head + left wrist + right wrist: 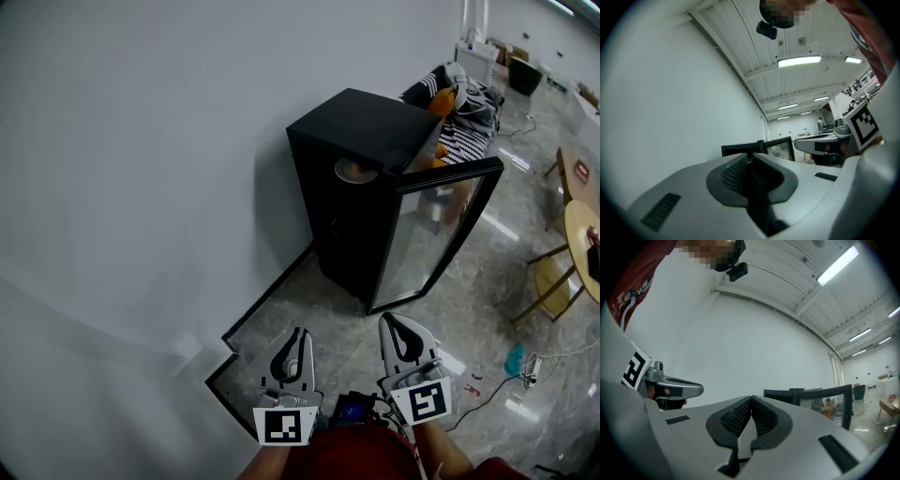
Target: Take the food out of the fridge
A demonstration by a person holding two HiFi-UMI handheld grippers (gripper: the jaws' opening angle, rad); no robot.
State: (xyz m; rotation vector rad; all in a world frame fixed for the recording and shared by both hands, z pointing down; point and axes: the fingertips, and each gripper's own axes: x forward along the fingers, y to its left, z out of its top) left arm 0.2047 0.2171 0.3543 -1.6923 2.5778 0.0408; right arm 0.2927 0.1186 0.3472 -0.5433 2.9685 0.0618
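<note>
A black fridge (361, 187) stands against the white wall, its glass door (441, 234) swung open to the right. A round pale thing (354, 170) shows in the top of the opening; I cannot tell what it is. My left gripper (298, 330) and right gripper (386, 319) are held side by side low in the head view, well short of the fridge and pointing toward it. Both are shut with nothing between the jaws. The left gripper view has its closed tips (751, 155) in line with the fridge (740, 149). The right gripper (751, 398) has the door (825, 401) to its right.
Striped cloth and an orange thing (464, 112) lie heaped behind the fridge. A wooden table (581, 234) and chair (553, 281) stand at the right. Cables and a teal item (516, 358) lie on the marble floor. The wall steps out at a corner (220, 361) left of the grippers.
</note>
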